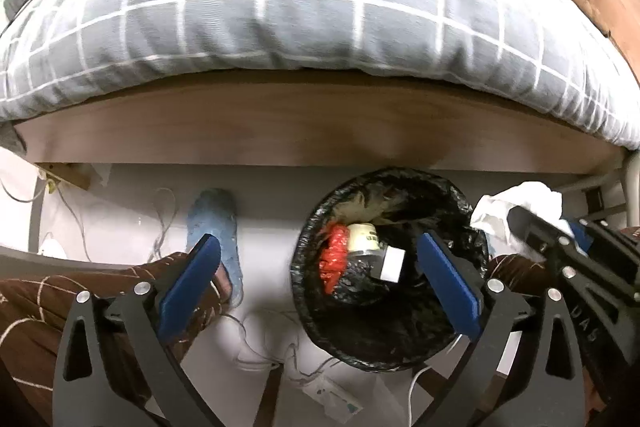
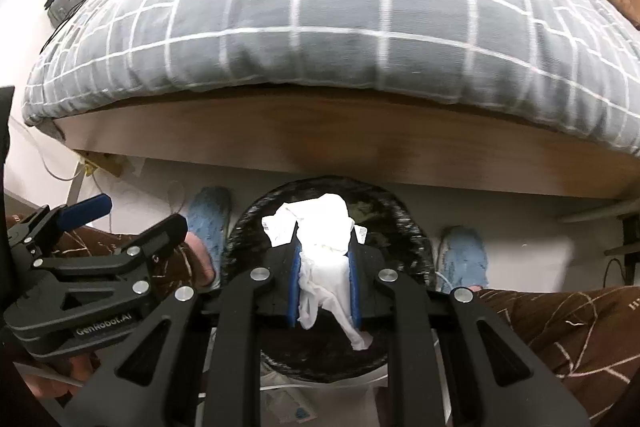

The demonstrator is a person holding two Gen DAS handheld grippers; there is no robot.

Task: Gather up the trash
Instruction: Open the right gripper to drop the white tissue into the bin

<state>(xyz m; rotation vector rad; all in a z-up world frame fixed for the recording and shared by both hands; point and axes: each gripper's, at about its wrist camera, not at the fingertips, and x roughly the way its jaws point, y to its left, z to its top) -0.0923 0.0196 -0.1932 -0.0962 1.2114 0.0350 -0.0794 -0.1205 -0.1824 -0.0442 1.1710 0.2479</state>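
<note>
Tissue (image 2: 324, 259), white and crumpled, sits pinched between the blue pads of the right claw (image 2: 325, 287), whose jaws stand nearly closed on it, the wad bulging above them and a tail trailing below. In the right wrist view it hangs directly over the mouth of the bin (image 2: 412, 239), a round pail lined with a black bag that stands on the pale floor just in front of the bed frame (image 2: 320, 143), between the person's two blue slippers. The left claw (image 1: 316, 283) is spread as wide as it goes and grips nothing; in its own view one pad lies over the bin's right side and the other well left of the bin, near the left slipper (image 1: 218, 231). Inside the bin lie a red wrapper (image 1: 334, 263), a pale cup (image 1: 364, 237) and a small white scrap (image 1: 392, 263). The step in hand looks to be the drop of the tissue. To do it well, keep the wad centred over the bin's opening, lower it toward the rim so the light paper cannot drift, then part the jaws fully so the trailing tail slips free instead of clinging to a pad. Keep the left claw aside of the bin so the two do not knock together.
</note>
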